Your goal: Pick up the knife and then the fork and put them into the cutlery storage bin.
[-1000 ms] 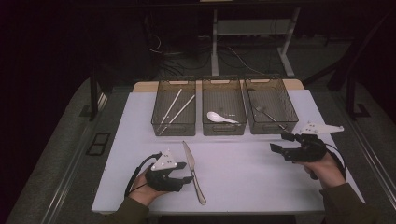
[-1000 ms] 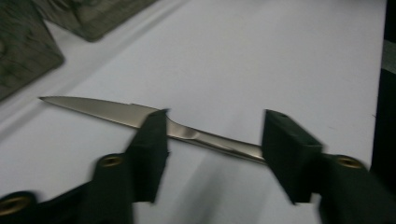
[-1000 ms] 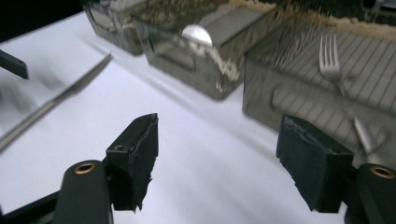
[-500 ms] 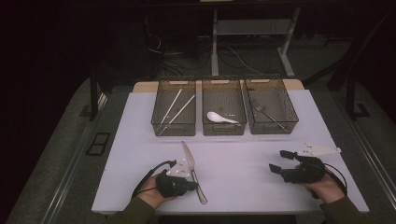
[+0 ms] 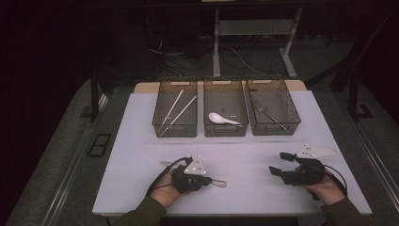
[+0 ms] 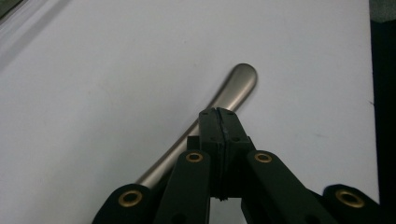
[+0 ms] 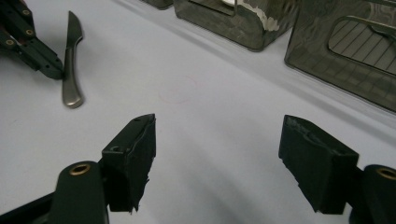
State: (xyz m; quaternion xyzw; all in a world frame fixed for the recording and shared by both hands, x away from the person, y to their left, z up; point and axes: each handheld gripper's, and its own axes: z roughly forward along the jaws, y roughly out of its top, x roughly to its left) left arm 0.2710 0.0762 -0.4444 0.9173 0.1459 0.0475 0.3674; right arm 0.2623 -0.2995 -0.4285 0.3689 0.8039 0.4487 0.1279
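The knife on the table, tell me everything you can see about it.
The knife is one piece of dull, brushed silver metal, with a rounded handle end and a pointed blade. It lies flat on the pale table, near the front edge on the person's left, well short of the three mesh baskets. The left gripper has just closed, its jaws meeting over the handle partway along; whether the pads actually pinch the metal cannot be told. Nothing else touches it.

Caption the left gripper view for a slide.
Left gripper, jaws shut, on the handle of a steel knife lying on the white table.
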